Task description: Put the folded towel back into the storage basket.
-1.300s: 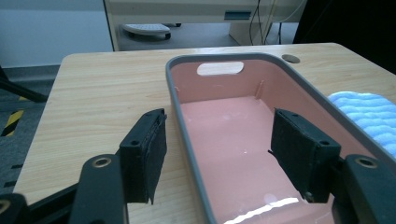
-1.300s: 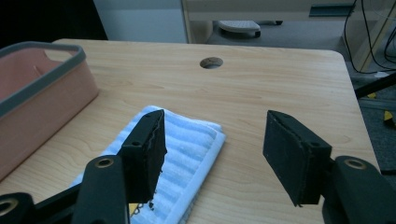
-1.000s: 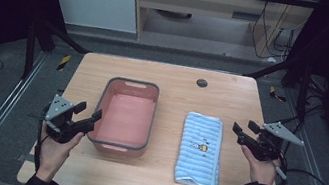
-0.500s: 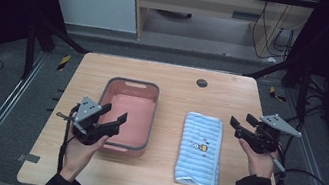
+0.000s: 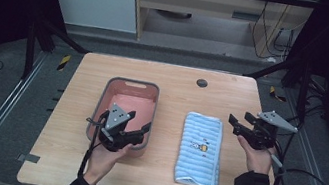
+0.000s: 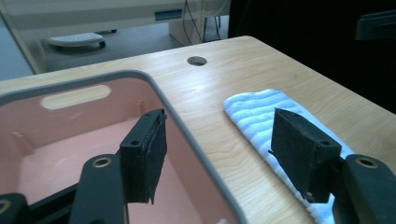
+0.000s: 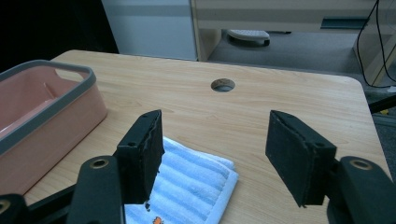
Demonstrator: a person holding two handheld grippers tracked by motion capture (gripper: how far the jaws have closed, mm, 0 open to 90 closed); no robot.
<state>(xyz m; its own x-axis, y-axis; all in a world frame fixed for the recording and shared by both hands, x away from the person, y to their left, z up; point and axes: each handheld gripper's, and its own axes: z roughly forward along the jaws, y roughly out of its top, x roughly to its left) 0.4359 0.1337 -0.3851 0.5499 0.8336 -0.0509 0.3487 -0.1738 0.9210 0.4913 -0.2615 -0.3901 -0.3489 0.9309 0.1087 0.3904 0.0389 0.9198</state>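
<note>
One pink bin (image 5: 126,102) holds nothing; left tool (image 5: 138,130) and right tool (image 5: 239,124) both apart, gripping nothing.

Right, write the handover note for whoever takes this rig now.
Left gripper: open, empty, over the near right corner of the pink bin.
Right gripper: open, empty, held just right of the towel.
Towel: folded, flat on the table, right of the bin, apart from it.
Bin: empty.
Done: nothing gripped yet.
Left: probably grip the towel and put it in the bin.
</note>
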